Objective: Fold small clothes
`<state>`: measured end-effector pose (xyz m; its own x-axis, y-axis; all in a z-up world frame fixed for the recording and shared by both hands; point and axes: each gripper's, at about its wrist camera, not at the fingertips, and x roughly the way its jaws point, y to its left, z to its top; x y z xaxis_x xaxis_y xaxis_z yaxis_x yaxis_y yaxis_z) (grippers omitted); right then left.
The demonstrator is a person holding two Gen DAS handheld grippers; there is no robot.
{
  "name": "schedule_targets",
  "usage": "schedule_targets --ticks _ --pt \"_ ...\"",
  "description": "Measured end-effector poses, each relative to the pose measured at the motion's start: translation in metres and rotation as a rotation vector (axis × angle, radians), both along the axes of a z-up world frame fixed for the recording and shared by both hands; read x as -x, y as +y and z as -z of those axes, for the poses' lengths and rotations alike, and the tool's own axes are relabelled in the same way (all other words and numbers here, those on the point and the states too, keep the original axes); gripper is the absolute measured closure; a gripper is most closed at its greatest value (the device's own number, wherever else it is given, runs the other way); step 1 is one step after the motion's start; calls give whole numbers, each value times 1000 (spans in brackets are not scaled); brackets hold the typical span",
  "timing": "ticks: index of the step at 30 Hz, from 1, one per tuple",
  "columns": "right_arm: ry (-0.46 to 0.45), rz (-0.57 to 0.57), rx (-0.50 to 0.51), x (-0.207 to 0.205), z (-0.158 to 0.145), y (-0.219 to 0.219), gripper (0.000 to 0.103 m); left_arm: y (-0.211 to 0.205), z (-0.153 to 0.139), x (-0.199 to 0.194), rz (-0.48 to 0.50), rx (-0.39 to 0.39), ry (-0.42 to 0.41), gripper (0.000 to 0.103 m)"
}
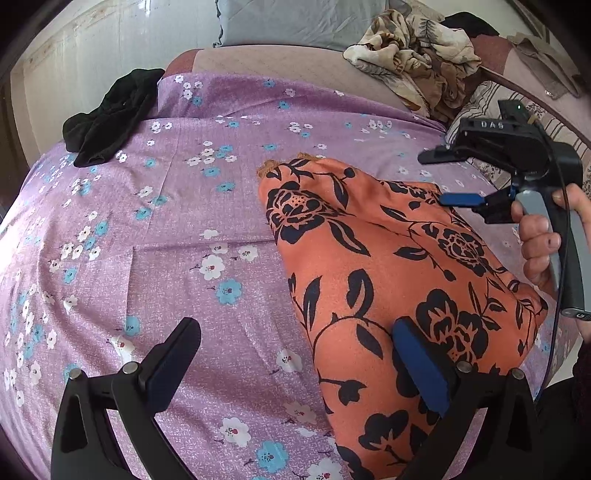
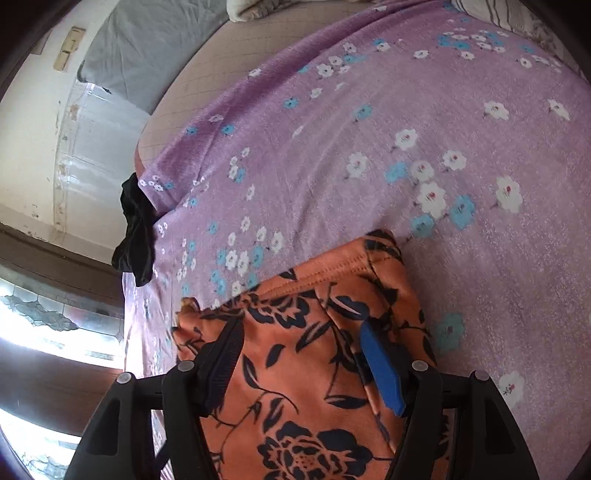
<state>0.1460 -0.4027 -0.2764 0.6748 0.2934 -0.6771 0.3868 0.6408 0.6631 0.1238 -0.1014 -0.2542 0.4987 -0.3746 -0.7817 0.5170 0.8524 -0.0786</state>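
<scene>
An orange garment with black flowers (image 1: 369, 258) lies folded on the purple flowered sheet (image 1: 166, 221). My left gripper (image 1: 295, 362) is open above the sheet; its blue-padded finger (image 1: 421, 365) hovers over the garment's near left edge, with nothing pinched. A hand holds my right gripper (image 1: 441, 177) at the garment's far right corner, its jaws apart. In the right wrist view the right gripper (image 2: 301, 354) is open over the orange garment (image 2: 314, 369), with cloth lying flat beneath both fingers and the hemmed edge (image 2: 332, 269) just ahead.
A crumpled black garment (image 1: 107, 122) (image 2: 136, 236) lies at the sheet's far left edge. A heap of beige patterned clothes (image 1: 413, 62) sits at the back right, with a grey pillow (image 1: 295, 22) behind. A wall and a window (image 2: 44, 325) flank the bed.
</scene>
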Motion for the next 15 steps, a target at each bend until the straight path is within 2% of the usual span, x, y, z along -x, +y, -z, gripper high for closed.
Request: schedule_targets --ticks 2,5,7,10,13,15 --pt "-54 -47 -11 -6 -14 13 33 1 0 0 0 -1 2 0" --pt "-89 -151 -21 -20 -23 46 33 2 0 0 0 0 7 0" --pt "-59 -195 -10 -31 -16 65 33 3 -1 2 3 -3 4 0" --pt "88 -214 26 -50 16 82 33 2 -1 6 8 -13 -6 0" --pt "82 -219 118 -49 5 96 33 1 -3 9 14 -23 -22 0" --pt "57 -237 92 -43 1 99 33 1 -4 9 15 -25 -23 0"
